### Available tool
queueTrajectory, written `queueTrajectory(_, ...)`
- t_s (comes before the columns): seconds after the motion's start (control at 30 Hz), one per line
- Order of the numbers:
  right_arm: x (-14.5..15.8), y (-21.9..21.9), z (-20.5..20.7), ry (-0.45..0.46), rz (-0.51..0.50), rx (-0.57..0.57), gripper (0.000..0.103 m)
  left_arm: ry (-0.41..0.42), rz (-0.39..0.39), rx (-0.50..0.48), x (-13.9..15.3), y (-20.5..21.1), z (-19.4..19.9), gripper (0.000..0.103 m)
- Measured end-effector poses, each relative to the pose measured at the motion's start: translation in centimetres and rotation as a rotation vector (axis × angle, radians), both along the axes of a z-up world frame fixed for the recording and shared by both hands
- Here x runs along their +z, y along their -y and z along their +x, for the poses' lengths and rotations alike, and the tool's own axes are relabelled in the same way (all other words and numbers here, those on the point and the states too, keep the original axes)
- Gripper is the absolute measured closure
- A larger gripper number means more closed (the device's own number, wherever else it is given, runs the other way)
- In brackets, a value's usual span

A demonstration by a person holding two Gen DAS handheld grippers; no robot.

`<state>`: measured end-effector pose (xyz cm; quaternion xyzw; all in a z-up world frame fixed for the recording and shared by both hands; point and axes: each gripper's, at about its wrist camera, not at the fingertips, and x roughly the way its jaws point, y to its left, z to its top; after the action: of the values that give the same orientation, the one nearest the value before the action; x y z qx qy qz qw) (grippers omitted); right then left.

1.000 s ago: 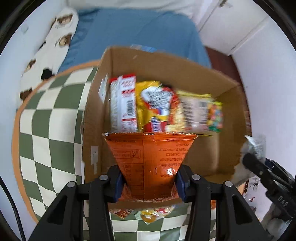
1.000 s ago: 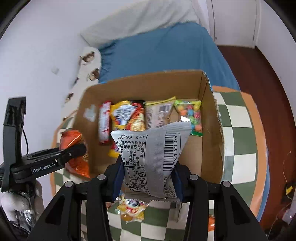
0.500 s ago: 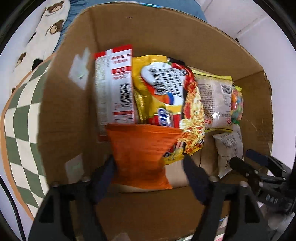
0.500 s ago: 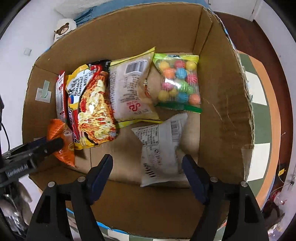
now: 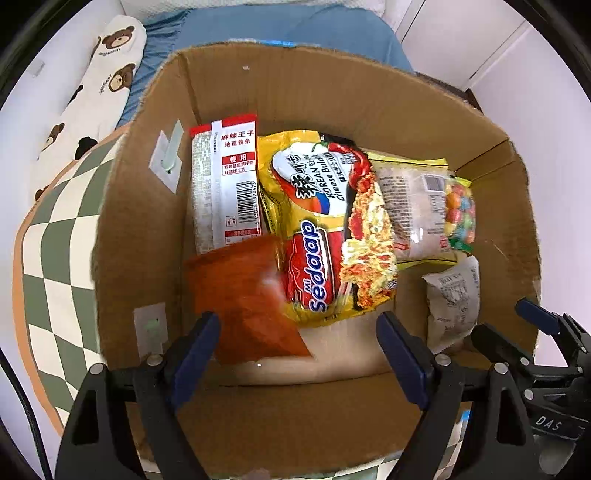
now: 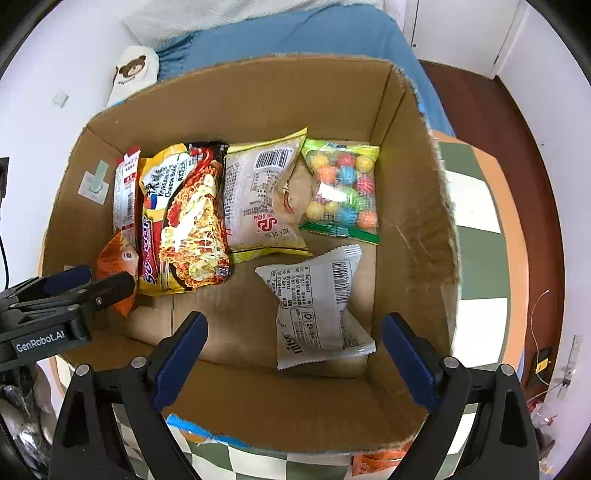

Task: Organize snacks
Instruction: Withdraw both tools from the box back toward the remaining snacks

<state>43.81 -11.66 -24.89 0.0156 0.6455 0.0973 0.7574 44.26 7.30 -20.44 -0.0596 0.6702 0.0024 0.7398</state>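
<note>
Bedroom bkgd: blue bedspread [image 6: 295, 33] and bear-print pillow [image 5: 99, 85] beyond a green/white checkered tablecloth [image 5: 55, 258], w/ an open cardboard box [image 6: 258, 103] standing on it. Everything below is placed relative to that box.

Inside the box, on its floor, lie the snacks. Orange packet [image 5: 243, 295] sits at the near-left corner, blurred in the left wrist view, overlapping the lower edge of the red/white packet [image 5: 225, 177] and touching the yellow Sedaap noodle pack [image 5: 325, 229]. Grey/white packet [image 6: 317, 306] lies at the near-right of the box floor, tilted, just below the pale yellow-edged packet [image 6: 262, 195] and the bag of coloured candy balls [image 6: 343, 188]. Those four packs form a row along the far half of the floor: red/white at far left against the left wall, noodles next, pale packet, then candy bag nearest the right wall.

Left gripper [image 5: 299, 339] hangs over the near-left part of the box, pointing down; its jaws have just been opening and stand wide apart, pads clear of the orange packet, which lies free betw. them and beyond. Right gripper [image 6: 291, 339] hangs over the near-right part; jaws likewise have just been opening, wide apart, the grey/white packet lying loose on the floor past them, not pinched.
</note>
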Motion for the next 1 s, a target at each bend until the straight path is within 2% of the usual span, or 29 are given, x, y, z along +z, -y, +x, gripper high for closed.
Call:
queueTrajectory(0.57,8.5,1.6,-6.7,0.264,0.004,-0.062,0.006,0.292,0.042,-0.014,9.4,1.2,-7.3,0.017)
queueTrajectory(1.0,14.4,1.9,-14.1,0.410,0.043,-0.077,0.006,0.456,0.062,-0.025,15.4,2.6,-13.4,0.017)
